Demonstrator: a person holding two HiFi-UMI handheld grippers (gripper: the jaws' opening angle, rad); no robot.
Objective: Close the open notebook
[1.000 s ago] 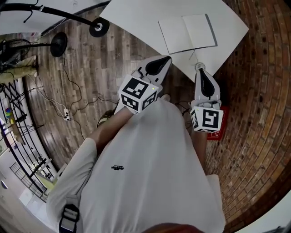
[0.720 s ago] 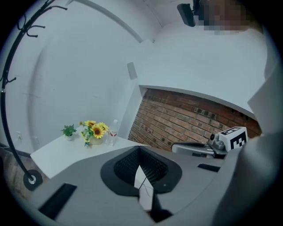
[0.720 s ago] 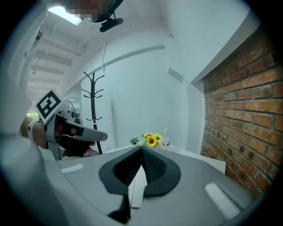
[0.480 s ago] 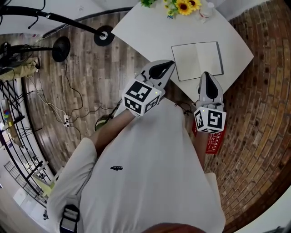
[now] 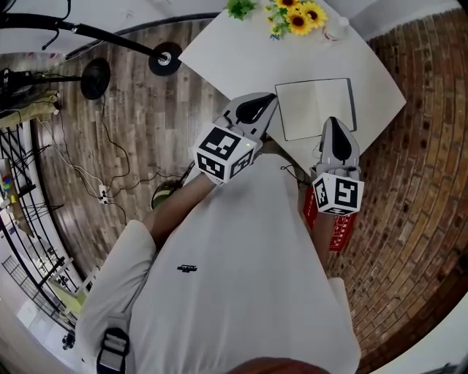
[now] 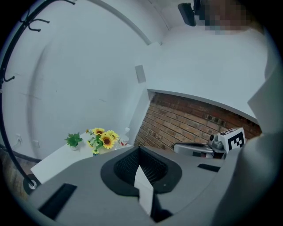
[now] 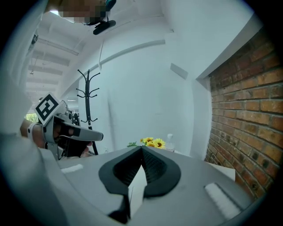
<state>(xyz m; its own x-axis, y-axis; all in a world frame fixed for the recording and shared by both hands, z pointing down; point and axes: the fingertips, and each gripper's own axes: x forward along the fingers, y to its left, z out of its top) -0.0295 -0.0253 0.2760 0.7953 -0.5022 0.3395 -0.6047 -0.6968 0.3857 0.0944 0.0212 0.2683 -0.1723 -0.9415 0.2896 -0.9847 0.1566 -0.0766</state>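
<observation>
The open notebook with blank white pages (image 5: pixel 316 108) lay flat, pages up, near the front corner of the white rectangular tabletop (image 5: pixel 234 51). It sat well apart from the bunch of yellow sunflowers (image 5: pixel 296 16) at the far edge. The left gripper (image 5: pixel 265 102) and right gripper (image 5: pixel 333 126) were held side by side by its near side, each with jaws pressed together on nothing. This was probably so a slim closed tip could slip under one cover and flip it over.
</observation>
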